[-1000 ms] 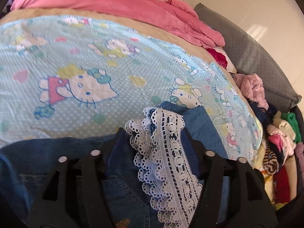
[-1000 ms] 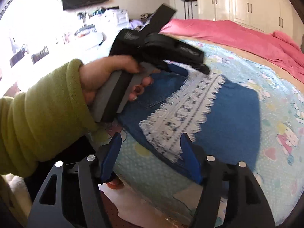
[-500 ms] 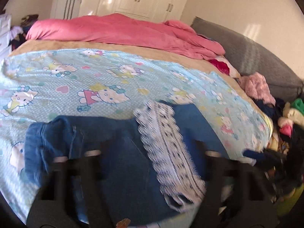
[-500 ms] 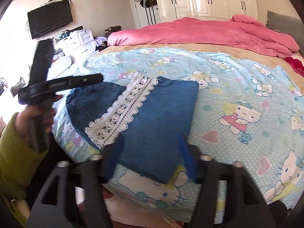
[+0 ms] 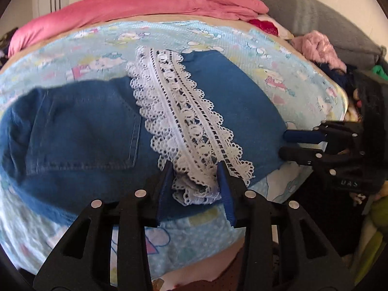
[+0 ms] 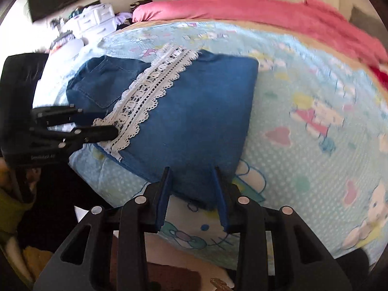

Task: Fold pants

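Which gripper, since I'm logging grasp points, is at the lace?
The left gripper: its open jaws straddle the near end of the lace, while the right gripper sits at a plain denim edge of the pants.

Both hand-held grippers (image 5: 195, 169) (image 6: 191, 172) now at pants (image 6: 201, 111) edge.

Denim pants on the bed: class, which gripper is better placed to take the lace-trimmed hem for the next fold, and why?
Left, probably. The left gripper is open with the lace hem between its fingers; the right gripper straddles the plain denim pants edge, away from the lace.
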A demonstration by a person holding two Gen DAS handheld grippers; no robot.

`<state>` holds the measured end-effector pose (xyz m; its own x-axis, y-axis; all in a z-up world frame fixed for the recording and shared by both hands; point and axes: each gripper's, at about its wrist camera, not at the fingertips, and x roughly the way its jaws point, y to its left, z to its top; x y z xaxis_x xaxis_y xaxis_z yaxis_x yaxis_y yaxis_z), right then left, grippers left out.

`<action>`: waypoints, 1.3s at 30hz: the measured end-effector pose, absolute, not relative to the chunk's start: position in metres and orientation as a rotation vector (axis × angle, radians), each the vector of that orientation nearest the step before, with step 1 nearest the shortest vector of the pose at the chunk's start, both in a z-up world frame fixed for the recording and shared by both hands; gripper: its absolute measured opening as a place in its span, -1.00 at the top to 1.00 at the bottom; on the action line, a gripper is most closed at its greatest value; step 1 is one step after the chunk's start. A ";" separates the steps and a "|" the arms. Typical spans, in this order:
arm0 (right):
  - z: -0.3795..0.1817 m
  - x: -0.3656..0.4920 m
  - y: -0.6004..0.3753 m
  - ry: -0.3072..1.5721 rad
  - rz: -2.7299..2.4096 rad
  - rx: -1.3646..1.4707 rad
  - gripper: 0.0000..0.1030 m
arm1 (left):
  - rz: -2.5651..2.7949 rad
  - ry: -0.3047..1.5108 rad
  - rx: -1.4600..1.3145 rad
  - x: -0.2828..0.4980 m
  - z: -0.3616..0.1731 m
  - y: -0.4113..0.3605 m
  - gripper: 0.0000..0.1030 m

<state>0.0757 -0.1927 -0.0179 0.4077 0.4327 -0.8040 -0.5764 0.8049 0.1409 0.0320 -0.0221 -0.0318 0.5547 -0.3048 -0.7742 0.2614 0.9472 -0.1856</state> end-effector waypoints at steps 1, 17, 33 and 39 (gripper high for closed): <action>-0.018 0.077 -0.195 0.965 0.645 -0.151 0.38 | -0.338 0.923 -0.060 0.031 -0.032 -0.021 0.38; -0.001 0.074 -0.207 0.941 0.656 -0.052 -0.07 | -0.301 0.886 -0.079 0.020 -0.016 -0.015 -0.19; 0.033 0.075 -0.221 0.838 0.603 0.027 -0.58 | -0.218 0.813 -0.076 0.002 0.014 0.004 -0.82; 0.047 0.082 -0.205 0.825 0.624 -0.005 -0.57 | -0.188 0.799 -0.100 -0.003 0.017 0.021 -0.82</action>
